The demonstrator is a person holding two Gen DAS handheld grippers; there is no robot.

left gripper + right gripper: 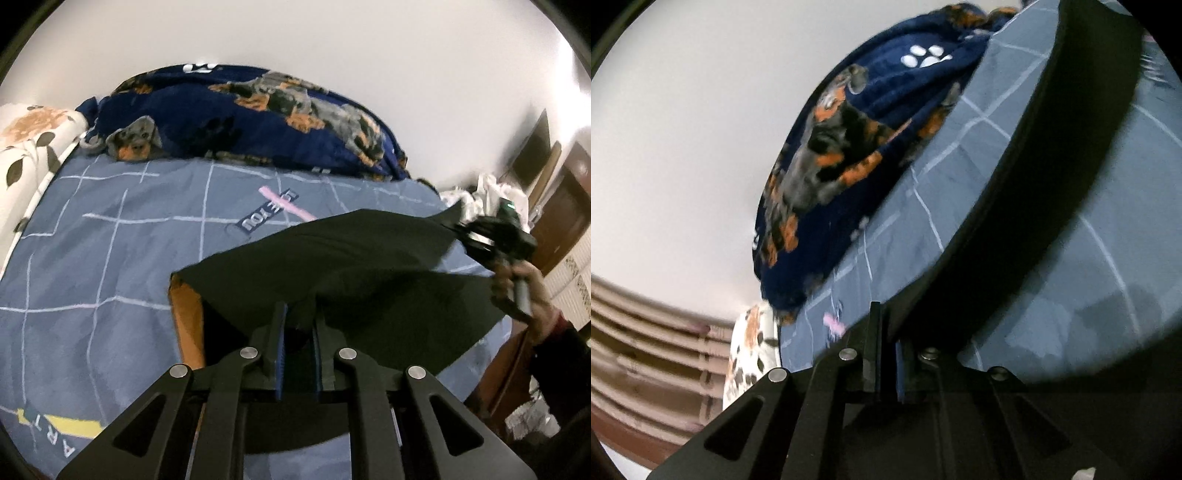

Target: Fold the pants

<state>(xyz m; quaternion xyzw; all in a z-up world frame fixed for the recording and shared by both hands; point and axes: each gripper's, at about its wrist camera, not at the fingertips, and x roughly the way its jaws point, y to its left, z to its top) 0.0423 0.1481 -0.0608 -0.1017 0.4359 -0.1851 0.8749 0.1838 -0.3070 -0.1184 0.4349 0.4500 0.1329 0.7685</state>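
Black pants (351,266) stretched above blue grid-print bed (110,240), dog-print blanket (258,107) behind.
Left gripper (299,325) and right gripper (886,328) fingers both clamped on pants edge.

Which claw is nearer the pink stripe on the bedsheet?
Left, going by the left wrist view. The pink stripe lies just beyond the black pants pinched by the left claw; the right claw grips their far corner, off to the side.

Dim indoor light, fisheye-warped edges, heavy right-view motion blur.
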